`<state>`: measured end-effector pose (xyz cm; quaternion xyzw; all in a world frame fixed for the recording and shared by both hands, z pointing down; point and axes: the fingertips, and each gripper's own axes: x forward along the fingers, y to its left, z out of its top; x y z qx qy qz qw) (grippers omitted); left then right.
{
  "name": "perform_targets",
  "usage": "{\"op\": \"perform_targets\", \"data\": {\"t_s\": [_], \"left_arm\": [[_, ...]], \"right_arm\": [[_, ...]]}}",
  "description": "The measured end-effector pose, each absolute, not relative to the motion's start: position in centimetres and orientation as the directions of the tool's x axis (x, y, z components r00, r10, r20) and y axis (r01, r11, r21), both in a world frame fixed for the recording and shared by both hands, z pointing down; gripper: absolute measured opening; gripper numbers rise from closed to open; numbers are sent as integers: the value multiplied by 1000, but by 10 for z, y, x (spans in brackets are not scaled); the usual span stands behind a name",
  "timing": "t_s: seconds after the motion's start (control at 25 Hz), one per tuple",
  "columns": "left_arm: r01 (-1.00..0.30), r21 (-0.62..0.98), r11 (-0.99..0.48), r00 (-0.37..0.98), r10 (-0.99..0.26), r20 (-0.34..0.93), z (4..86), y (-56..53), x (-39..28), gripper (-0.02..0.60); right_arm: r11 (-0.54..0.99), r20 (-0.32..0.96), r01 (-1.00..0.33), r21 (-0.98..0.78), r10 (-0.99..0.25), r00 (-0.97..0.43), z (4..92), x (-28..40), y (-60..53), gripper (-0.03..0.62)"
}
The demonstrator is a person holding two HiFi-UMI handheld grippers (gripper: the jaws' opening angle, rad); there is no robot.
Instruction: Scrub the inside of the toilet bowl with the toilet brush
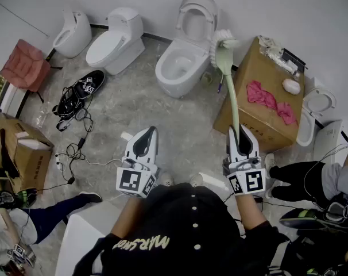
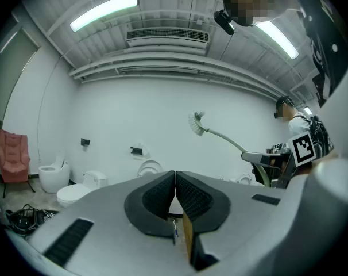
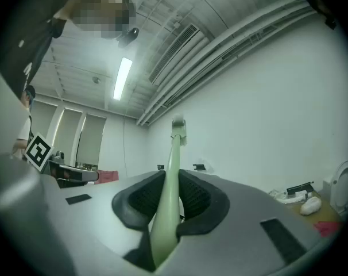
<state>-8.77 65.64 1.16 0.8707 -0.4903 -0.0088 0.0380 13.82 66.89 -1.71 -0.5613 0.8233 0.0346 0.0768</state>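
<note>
One pale-green, white-headed toilet brush (image 1: 232, 91) tight in right gripper (image 1: 241, 132); left gripper (image 1: 146, 133) narrow, empty.

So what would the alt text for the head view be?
A person's right tool grips a pale green toilet brush, raised toward an open white toilet; the left tool is shut and empty. A cardboard box stands nearby.

Walls: plain white wall (image 2: 134, 102), a few small dark fittings on it.
Floor: grey marbled floor (image 1: 134, 114), with cables (image 1: 70, 154) strewn at the left.
Ceiling: ribbed panels around an air vent (image 2: 167, 35).
Light: long tube lamps (image 2: 104, 11) were lit.
Furniture: pink chair (image 1: 26, 65) by the left wall; cardboard box (image 1: 243, 119) at the right; open carton (image 1: 24, 160) at the left edge.
</note>
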Motion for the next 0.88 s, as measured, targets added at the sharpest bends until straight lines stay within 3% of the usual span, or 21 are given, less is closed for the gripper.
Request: {"op": "perform_targets", "data": {"t_s": [0.88], "left_arm": [[-880,67,-470,473,-880,44,16,660,-41,26]], "right_arm": [[384,-183,-922,-52,-911,-369,-6,192,668,83]]}}
